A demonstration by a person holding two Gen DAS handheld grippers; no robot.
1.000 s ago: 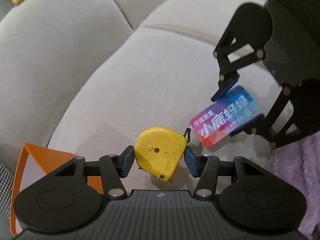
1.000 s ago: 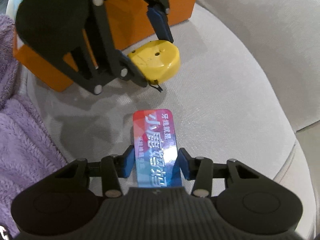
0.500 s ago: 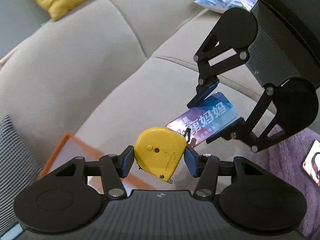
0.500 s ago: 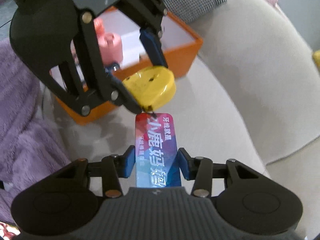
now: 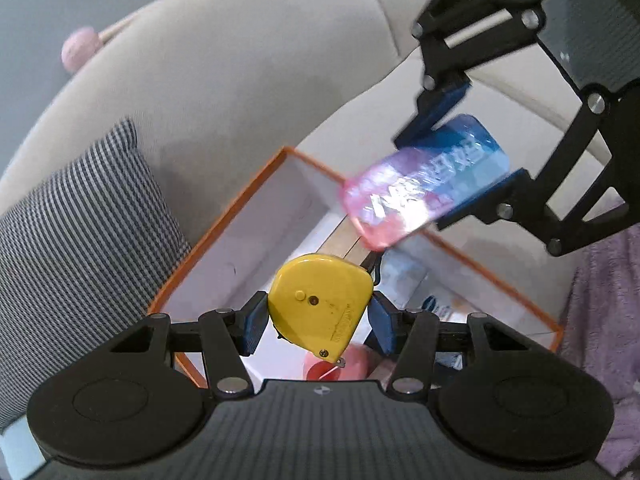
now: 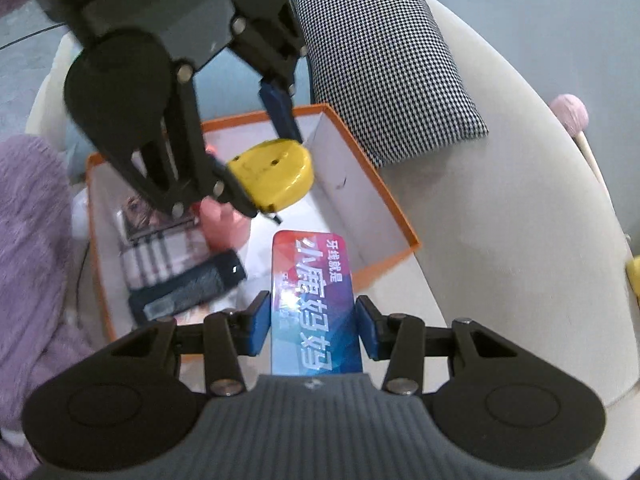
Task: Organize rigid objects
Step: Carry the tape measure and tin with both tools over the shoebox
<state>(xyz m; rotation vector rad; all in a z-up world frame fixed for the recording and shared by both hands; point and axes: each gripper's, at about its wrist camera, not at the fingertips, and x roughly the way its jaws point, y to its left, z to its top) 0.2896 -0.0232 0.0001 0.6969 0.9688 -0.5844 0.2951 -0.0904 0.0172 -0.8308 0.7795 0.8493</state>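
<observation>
My left gripper [image 5: 316, 318] is shut on a yellow tape measure [image 5: 320, 306], held in the air above an orange-rimmed box [image 5: 224, 228]. The tape measure also shows in the right wrist view [image 6: 276, 176]. My right gripper [image 6: 312, 322] is shut on a flat red-and-blue box with white Chinese lettering [image 6: 314, 304], held over the near side of the orange box [image 6: 394, 208]. In the left wrist view that lettered box [image 5: 428, 184] hangs above the orange box's far side.
The orange box holds a pink object [image 6: 224, 226], a dark case [image 6: 188, 288] and printed packets [image 6: 160, 240]. A black-and-white checked cushion [image 6: 380, 56] lies beside it on the beige sofa [image 6: 500, 220]. A purple fleece blanket [image 6: 28, 240] lies on the other side.
Both grippers have lifted off the sofa seat and moved over the orange box, each still holding its object. The box's inside has come into view.
</observation>
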